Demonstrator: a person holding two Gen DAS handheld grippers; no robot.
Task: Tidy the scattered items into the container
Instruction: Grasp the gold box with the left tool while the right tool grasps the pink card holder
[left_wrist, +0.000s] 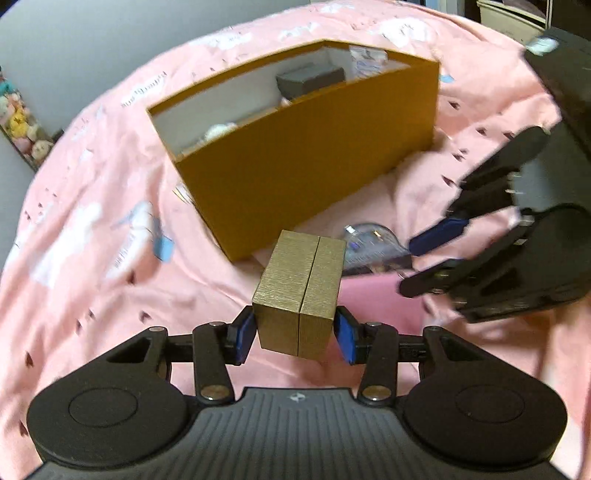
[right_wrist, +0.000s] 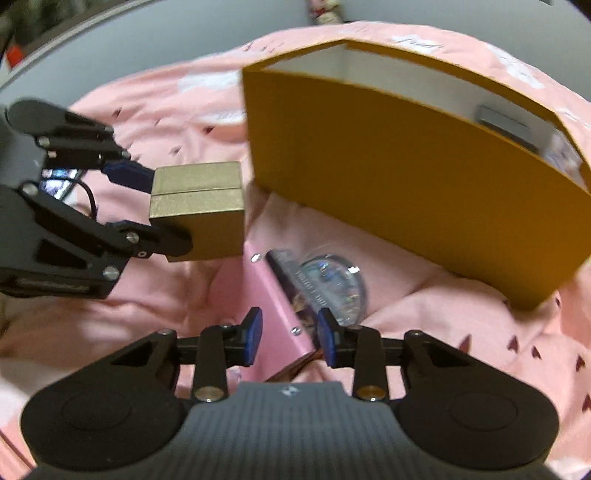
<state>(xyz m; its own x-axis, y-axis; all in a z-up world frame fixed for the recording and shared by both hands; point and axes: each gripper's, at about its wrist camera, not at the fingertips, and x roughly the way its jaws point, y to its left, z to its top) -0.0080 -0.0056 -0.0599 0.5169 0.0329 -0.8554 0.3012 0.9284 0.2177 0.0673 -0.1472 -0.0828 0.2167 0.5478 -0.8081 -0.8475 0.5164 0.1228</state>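
My left gripper (left_wrist: 295, 334) is shut on a small gold box (left_wrist: 301, 288), held off the pink bedsheet in front of the tall orange-brown container (left_wrist: 314, 166). The right wrist view shows that box (right_wrist: 210, 206) from the side in the left gripper (right_wrist: 166, 208). My right gripper (right_wrist: 290, 336) is open, low over a flat pink item (right_wrist: 273, 306) whose corner lies between its fingers. A clear domed packet (right_wrist: 332, 286) sits beside that item. From the left wrist view the right gripper (left_wrist: 408, 266) reaches in from the right edge.
The container (right_wrist: 406, 184) holds a grey box (left_wrist: 310, 79), a white item (left_wrist: 218, 131) and a plastic packet (left_wrist: 369, 61). Wrinkled pink bedding (left_wrist: 92, 258) covers everything around. Plush toys (left_wrist: 18, 118) line the far left, and a pale bin (left_wrist: 509, 18) stands far right.
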